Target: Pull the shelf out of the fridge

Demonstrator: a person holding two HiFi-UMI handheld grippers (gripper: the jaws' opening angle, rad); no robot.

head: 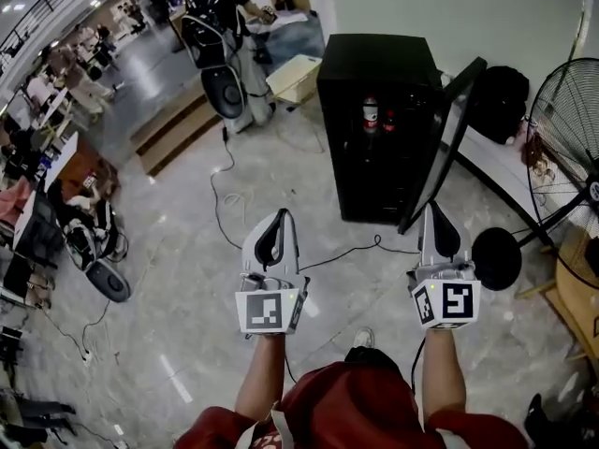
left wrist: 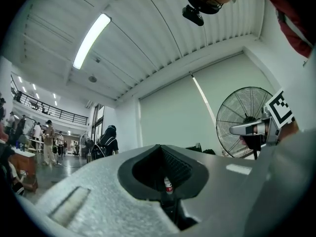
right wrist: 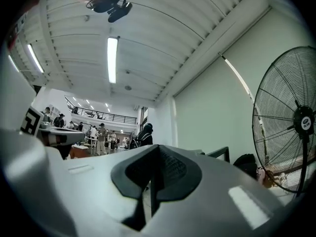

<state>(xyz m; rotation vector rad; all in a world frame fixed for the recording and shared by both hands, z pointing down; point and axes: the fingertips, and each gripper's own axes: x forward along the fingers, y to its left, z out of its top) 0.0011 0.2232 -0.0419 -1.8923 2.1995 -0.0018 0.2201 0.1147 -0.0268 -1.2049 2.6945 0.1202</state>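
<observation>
While both grippers are held out side by side above the marble floor (head: 178, 251), nothing is gripped by either. The fingers (left wrist: 94, 181) of the left gripper (head: 277, 217) are seen pressed together, with only a thin slit left between them, and the right gripper (head: 433, 210) is likewise closed on nothing. The black fridge (head: 374, 64) is found at 12 o'clock from the grippers, well apart from them, with its door (head: 447, 138) swung open towards 1 o'clock. Two bottles (head: 372, 115) are stood upright in its upper part; the shelf beneath them cannot be made out in the dark interior. A large fan (head: 566, 129) is placed at 3 o'clock, and a black cable (head: 351, 251) is trailed across the floor between fridge and grippers.
</observation>
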